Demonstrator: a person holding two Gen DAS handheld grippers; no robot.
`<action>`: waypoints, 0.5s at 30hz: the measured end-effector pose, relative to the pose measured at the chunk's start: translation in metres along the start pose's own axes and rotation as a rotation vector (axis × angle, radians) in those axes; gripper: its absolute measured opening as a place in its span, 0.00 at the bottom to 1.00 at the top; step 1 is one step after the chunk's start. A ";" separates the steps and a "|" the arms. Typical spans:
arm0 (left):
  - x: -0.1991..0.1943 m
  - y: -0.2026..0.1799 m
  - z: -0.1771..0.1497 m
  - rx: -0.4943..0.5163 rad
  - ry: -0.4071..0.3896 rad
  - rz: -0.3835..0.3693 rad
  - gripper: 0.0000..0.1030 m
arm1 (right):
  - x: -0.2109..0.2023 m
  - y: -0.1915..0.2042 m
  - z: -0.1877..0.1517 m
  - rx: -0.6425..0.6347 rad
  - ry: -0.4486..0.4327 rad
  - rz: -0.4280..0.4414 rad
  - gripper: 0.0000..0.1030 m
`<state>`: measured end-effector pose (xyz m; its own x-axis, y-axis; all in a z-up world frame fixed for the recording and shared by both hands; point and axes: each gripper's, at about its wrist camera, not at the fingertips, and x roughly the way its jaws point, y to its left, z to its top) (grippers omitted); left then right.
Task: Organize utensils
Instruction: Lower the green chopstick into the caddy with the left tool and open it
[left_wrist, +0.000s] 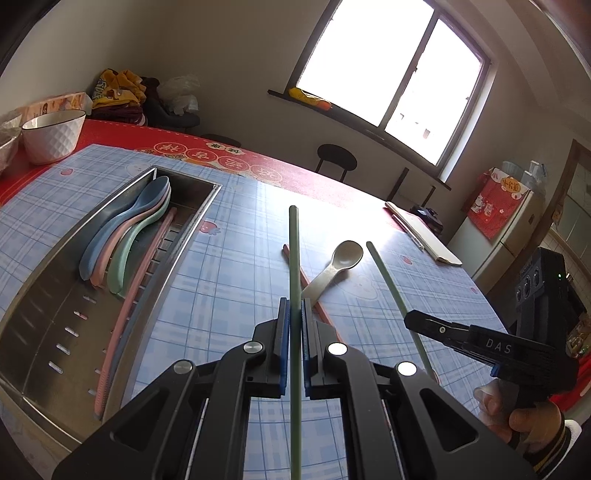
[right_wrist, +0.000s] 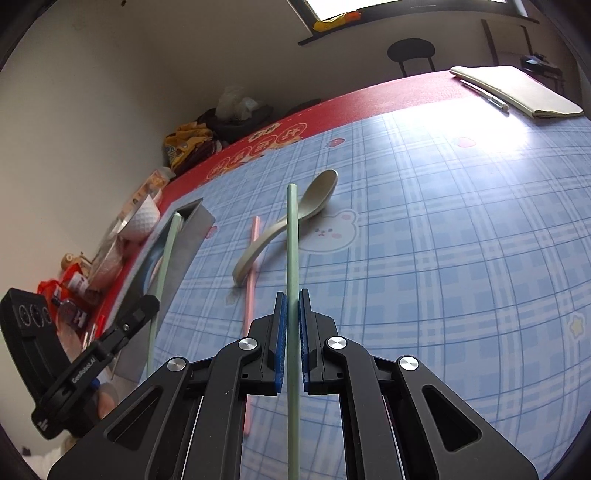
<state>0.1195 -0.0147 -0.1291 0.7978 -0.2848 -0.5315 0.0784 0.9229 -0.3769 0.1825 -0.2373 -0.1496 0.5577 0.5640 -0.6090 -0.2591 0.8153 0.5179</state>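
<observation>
Black, blue-padded, the left tool (left_wrist: 294, 314) is pinched tight on a thin pale green chopstick (left_wrist: 294, 258) that runs straight ahead between its pads, tip raised above the blue plaid tabletop (left_wrist: 229, 266). Likewise the right tool (right_wrist: 292, 306) is clamped on a second pale green chopstick (right_wrist: 291, 240), its tip pointing forward over the cloth; a person's hand (left_wrist: 524, 417) grips that tool's handle. Just beyond both lies a beige plastic spoon (right_wrist: 288, 221), bowl up, its handle resting across a pink chopstick (right_wrist: 252, 269) flat on the tabletop. Further left sits a rectangular stainless steel tray (left_wrist: 48, 306) holding a nested blue, pink and green spoons (left_wrist: 125, 236) stack with another pink chopstick (left_wrist: 122, 314) alongside. Behind the tray stands a white faceted bowl (left_wrist: 51, 133) on the red cloth
</observation>
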 end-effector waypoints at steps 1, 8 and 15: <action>0.000 0.002 0.001 -0.009 0.000 0.001 0.06 | 0.002 0.006 0.003 -0.009 -0.018 0.015 0.06; -0.005 0.013 0.012 -0.071 0.056 -0.033 0.06 | 0.018 0.024 0.016 0.008 -0.103 0.057 0.06; -0.038 0.020 0.052 -0.016 0.045 -0.027 0.06 | 0.020 0.028 0.014 0.017 -0.142 0.110 0.06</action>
<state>0.1224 0.0276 -0.0769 0.7679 -0.3213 -0.5541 0.0900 0.9106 -0.4033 0.1972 -0.2054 -0.1389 0.6330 0.6242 -0.4580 -0.3117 0.7470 0.5873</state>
